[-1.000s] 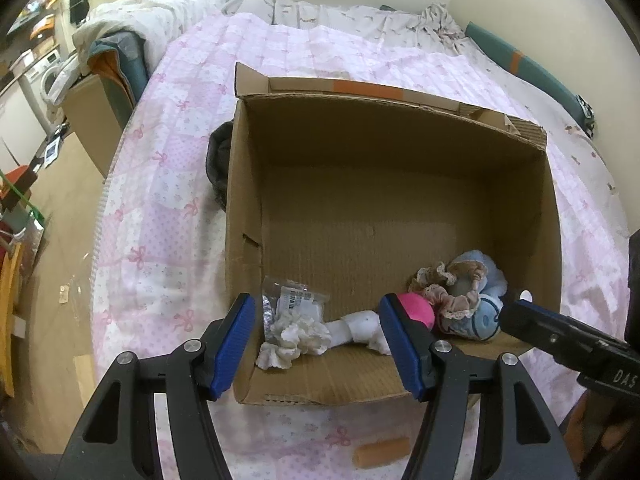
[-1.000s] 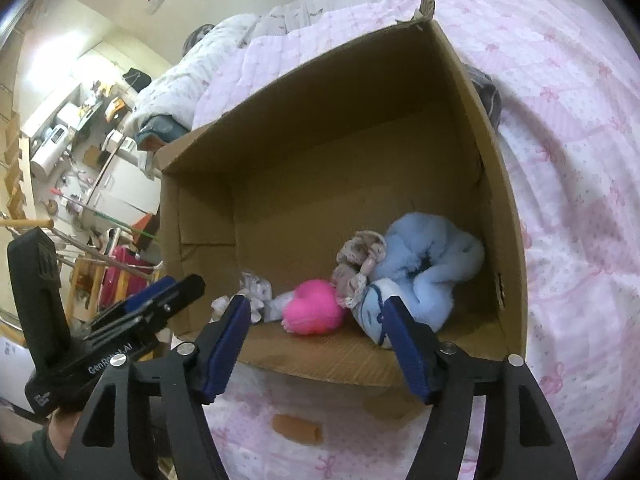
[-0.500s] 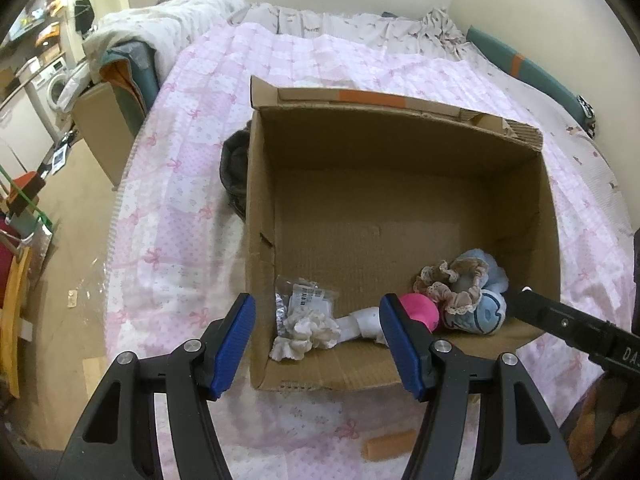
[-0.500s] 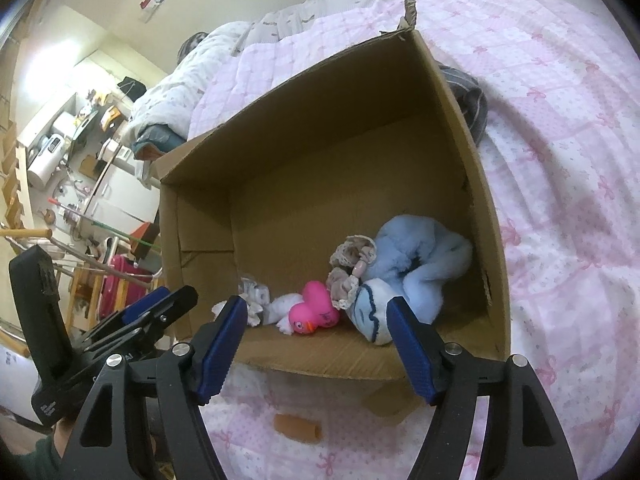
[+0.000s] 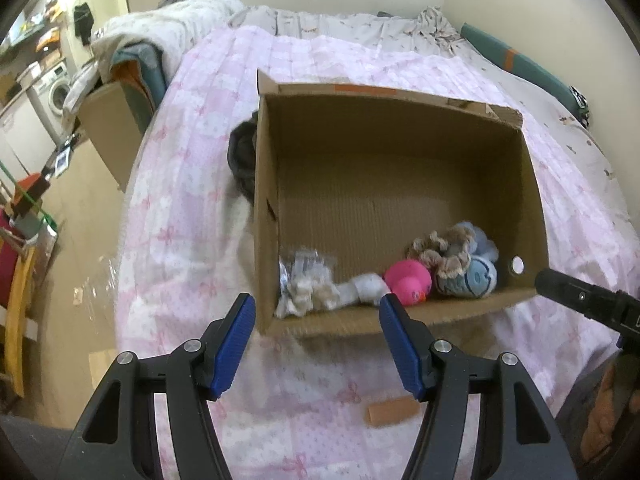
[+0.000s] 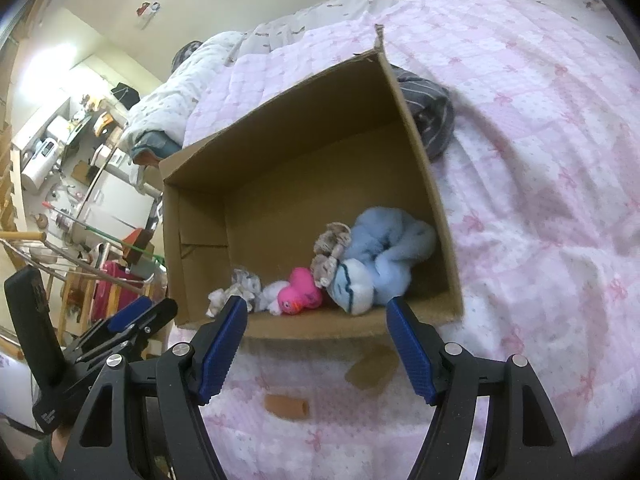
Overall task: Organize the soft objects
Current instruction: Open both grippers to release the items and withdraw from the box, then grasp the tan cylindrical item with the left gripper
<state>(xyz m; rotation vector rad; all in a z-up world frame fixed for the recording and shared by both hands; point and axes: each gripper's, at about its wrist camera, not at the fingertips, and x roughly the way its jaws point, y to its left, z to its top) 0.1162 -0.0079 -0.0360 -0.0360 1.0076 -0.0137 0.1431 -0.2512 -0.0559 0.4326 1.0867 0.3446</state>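
Note:
An open cardboard box (image 5: 400,152) (image 6: 304,152) stands on the pink bed quilt. Along its near wall lie a pink rubber duck (image 5: 409,281) (image 6: 300,291), a light blue plush (image 5: 478,274) (image 6: 384,252), a beige frilly scrunchie (image 5: 440,250) (image 6: 330,252), a white soft piece (image 5: 366,286) and a crumpled clear packet (image 5: 304,268). My left gripper (image 5: 314,334) is open and empty, just in front of the box. My right gripper (image 6: 316,344) is open and empty, also in front of the box.
A dark striped cloth (image 5: 241,156) (image 6: 428,112) lies against the box's far outer side. A small tan tube (image 5: 392,410) (image 6: 286,405) lies on the quilt (image 5: 192,240) near me. The bed's edge drops to the floor (image 5: 80,216) on the left.
Both grippers have drawn back and up from the box, staying open. The box and its contents look smaller and farther; the duck now shows its face.

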